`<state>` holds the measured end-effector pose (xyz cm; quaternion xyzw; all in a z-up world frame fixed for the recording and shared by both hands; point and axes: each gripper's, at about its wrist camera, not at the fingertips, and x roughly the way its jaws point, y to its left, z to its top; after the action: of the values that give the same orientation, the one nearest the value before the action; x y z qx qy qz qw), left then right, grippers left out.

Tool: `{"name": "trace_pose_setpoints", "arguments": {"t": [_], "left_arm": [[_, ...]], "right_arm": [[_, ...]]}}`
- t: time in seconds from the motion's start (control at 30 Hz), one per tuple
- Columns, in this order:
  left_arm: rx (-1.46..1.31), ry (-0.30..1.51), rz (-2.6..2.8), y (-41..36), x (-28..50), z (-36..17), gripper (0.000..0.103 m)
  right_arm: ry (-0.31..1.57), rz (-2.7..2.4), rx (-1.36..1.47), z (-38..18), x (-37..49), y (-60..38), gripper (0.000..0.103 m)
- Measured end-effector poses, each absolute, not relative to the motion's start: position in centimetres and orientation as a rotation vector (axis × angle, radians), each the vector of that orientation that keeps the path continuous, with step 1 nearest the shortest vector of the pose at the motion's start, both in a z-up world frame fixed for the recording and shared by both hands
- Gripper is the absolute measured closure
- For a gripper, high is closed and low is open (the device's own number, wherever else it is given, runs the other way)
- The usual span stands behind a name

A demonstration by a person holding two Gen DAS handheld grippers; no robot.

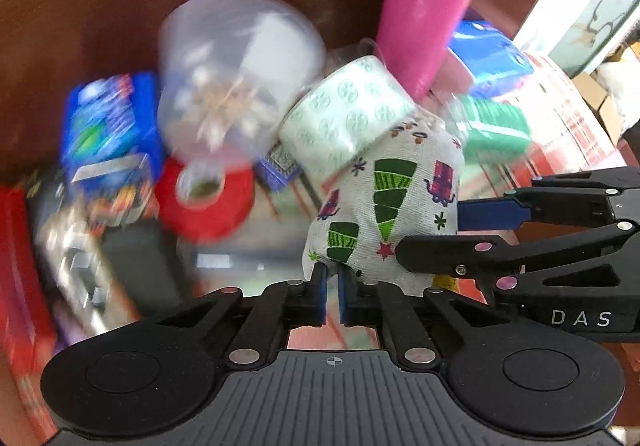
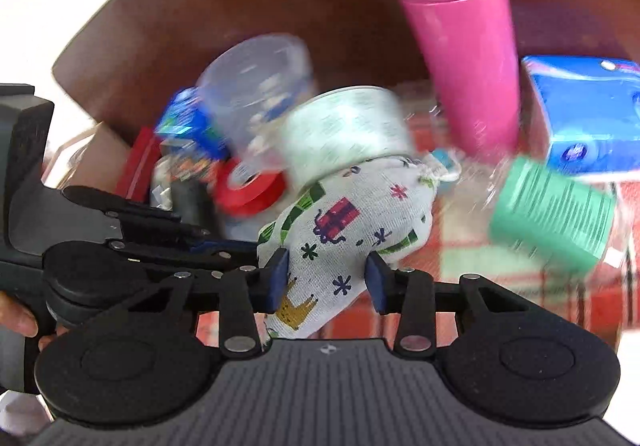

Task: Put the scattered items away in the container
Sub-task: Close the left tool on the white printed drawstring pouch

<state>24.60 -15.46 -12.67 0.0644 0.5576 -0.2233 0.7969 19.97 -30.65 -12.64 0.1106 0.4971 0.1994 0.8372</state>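
A white cloth pouch (image 1: pixel 392 205) printed with green trees and red gifts hangs between both grippers. My left gripper (image 1: pixel 332 286) is shut on its lower edge, the blue pads almost touching. From the right, my right gripper (image 1: pixel 432 234) grips the pouch's side. In the right wrist view the pouch (image 2: pixel 340 238) fills the gap between the right gripper's (image 2: pixel 328 280) blue pads, and the left gripper (image 2: pixel 248 246) pinches it from the left. Behind it lies a pile of items against a brown wall (image 1: pixel 120 5); whether that wall is the container's I cannot tell.
In the pile are a pink bottle (image 1: pixel 428 5), a clear plastic tub (image 1: pixel 232 69), a mint-patterned paper roll (image 1: pixel 344 113), a red tape roll (image 1: pixel 204 201), blue packets (image 1: pixel 108 125), a green pack (image 2: pixel 552 213) and a blue tissue pack (image 2: pixel 588 113). Red plaid cloth (image 2: pixel 500 286) lies underneath. A hand (image 2: pixel 16 318) holds the left gripper.
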Motion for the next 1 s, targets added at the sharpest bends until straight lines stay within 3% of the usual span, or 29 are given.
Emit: {"name": "trace_pose_setpoints", "arguments": {"t": [0.2,0.23,0.47,0.57,0.63,0.7,0.83,1.0], "left_arm": [[0.105,1.290,-0.456,-11.8,17.2,-11.9,0.087],[0.086,1.312,-0.454,-10.7,15.6,-11.7,0.091],[0.040,1.443,-0.417,-6.3,7.9,-13.7,0.089],[0.050,1.443,-0.399,-5.9,7.0,-14.1,0.073],[0.046,1.421,-0.395,-5.6,6.9,-13.8,0.054],[0.044,1.403,-0.398,-5.5,6.8,-13.5,0.043],[0.038,1.365,-0.403,-5.4,6.7,-13.0,0.030],[0.019,1.384,-0.418,-5.7,8.4,-14.1,0.030]], "right_arm": [[1.109,0.524,0.205,-11.6,14.7,-26.6,0.058],[1.123,0.543,0.202,-11.7,13.9,-25.7,0.059],[1.261,0.623,0.200,-14.5,8.1,-21.4,0.062],[1.315,0.615,0.180,-15.7,6.2,-20.5,0.063],[1.326,0.583,0.180,-15.9,5.4,-20.8,0.060],[1.325,0.552,0.188,-15.8,4.8,-21.3,0.058],[1.282,0.517,0.192,-14.9,4.5,-22.4,0.043],[1.276,0.506,0.171,-15.5,5.0,-23.1,0.042]]}}
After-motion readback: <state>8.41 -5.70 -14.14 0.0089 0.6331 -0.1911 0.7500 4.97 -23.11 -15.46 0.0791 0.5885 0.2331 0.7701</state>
